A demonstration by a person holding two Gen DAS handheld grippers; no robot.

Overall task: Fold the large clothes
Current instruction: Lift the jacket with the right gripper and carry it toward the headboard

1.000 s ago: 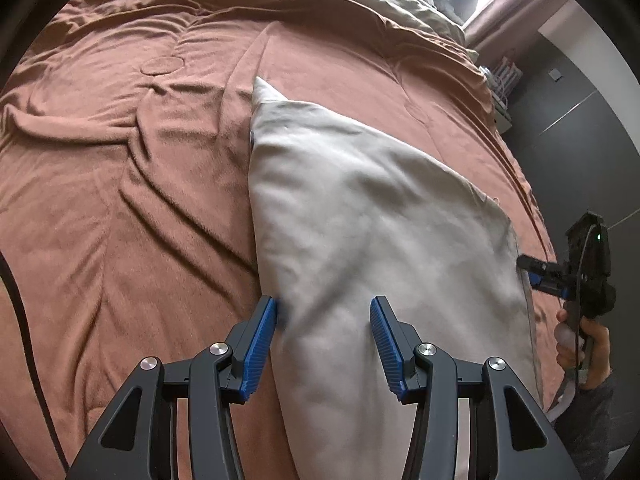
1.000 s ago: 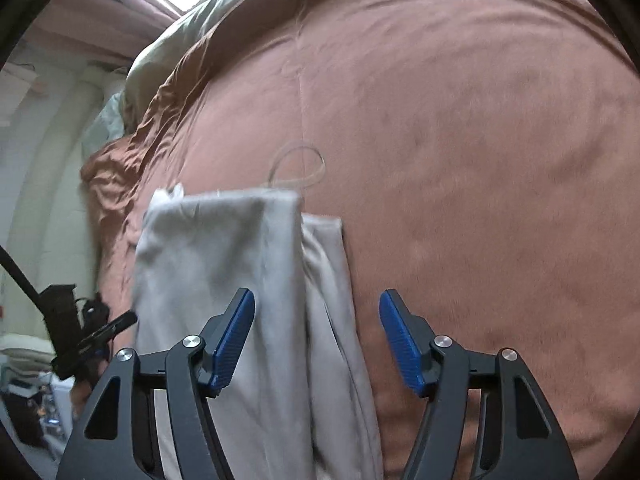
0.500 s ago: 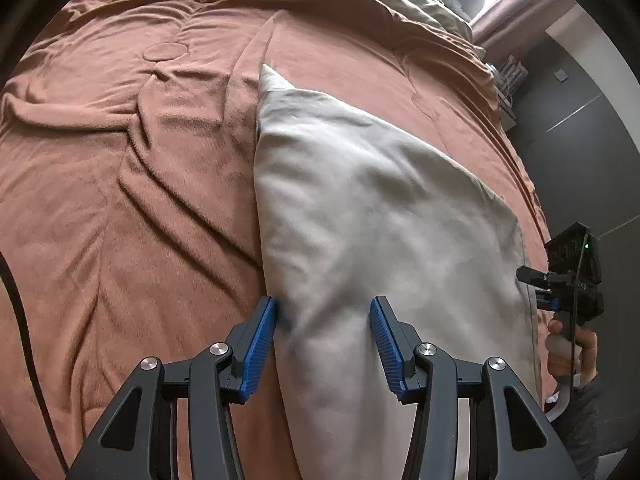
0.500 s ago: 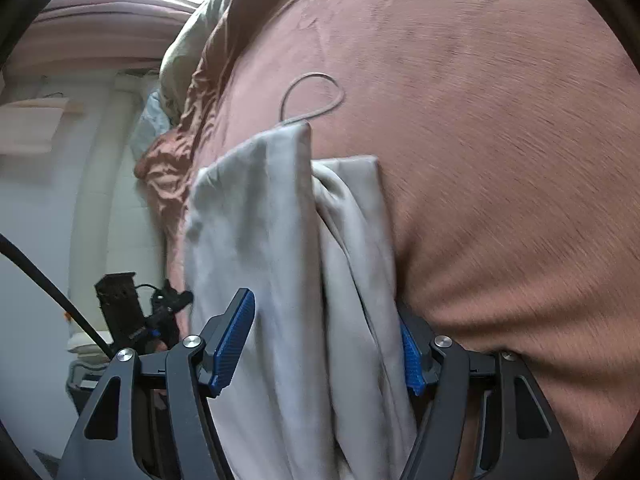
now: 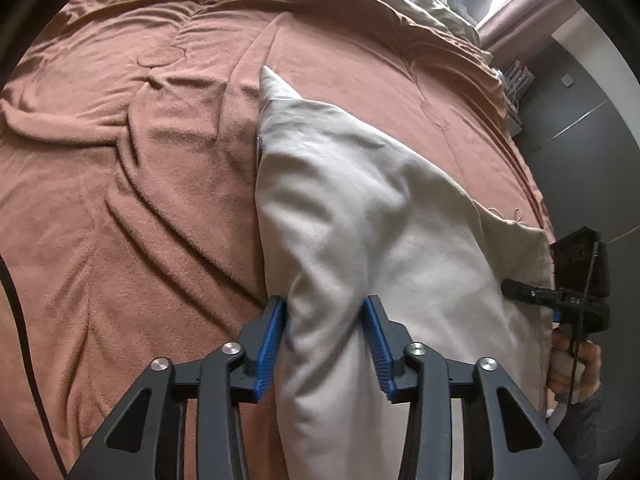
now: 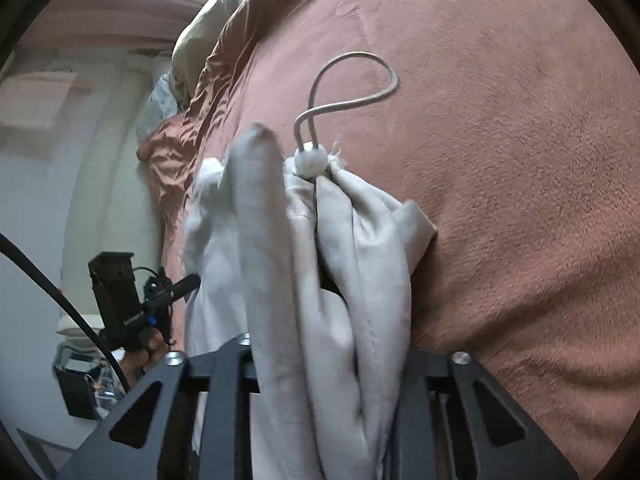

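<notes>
Both grippers have a bunch of the beige garment (image 5: 360,216) between their fingers, and it's partly lifted off the brown blanket (image 5: 120,168) covering the bed. The far pointed tip still rests mid-bed; the near end is gathered up at the bed's near edge.

The left gripper (image 5: 325,344) is clenched on a fold of cloth: both blue pads press into it. The right gripper (image 6: 320,364) looks clamped on a thick wad too, though the cloth hides its pads, so that's my read. A drawcord loop (image 6: 352,92) with a white toggle (image 6: 310,162) hangs loose at that end.

To do this lift well, I'd raise both ends evenly and keep the cloth taut between the 2 grips so the fold line stays straight. Watch the cord so it doesn't get trapped inside the fold.

Compared with 1 second ago: back then both sets of fingers stood apart over flat cloth. Now they've closed, the fabric bunches into ridges at each grip, and in the right view the toggle end has been pulled up much closer to the camera.
</notes>
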